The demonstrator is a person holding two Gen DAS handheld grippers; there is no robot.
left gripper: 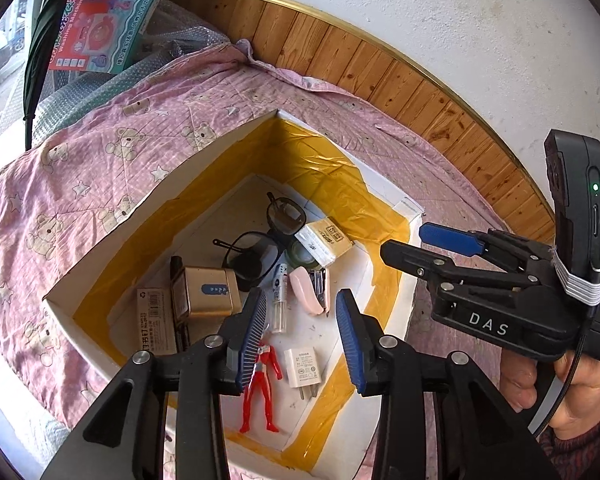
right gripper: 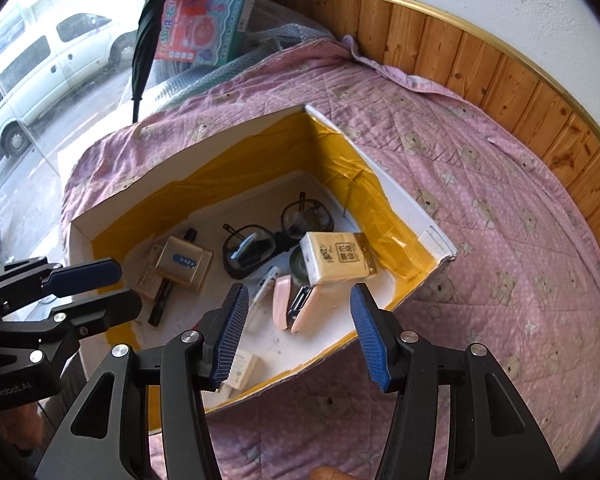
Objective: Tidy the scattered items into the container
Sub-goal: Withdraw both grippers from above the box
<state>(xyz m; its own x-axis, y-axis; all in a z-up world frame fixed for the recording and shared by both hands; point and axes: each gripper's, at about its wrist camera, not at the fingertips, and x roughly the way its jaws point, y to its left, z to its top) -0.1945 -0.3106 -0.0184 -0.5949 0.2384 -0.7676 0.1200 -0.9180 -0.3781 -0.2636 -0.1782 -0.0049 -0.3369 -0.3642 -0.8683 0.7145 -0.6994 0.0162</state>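
two grippers hang over the box, and both stand wide with nothing between their pads: the left gripper above the near end of the box, the right gripper over its near rim. everything i can find already lies inside: glasses, a tissue pack, a pink stapler, a gold tin, a staple box, a small spray vial, a white charger and a red figure. the quilt around the box shows no stray item in either view, so the tidying looks done or nearly so, though ground behind the cameras is hidden. the risks from here are small but real. a gripper dropping lower could press on the glasses, which lie across a dark round thing and would bend or scratch. pulling back carelessly could catch a finger on the thin cardboard wall and drag or tip the box on the soft quilt, spilling things. the two grippers sit near each other and could knock together if both move inward.
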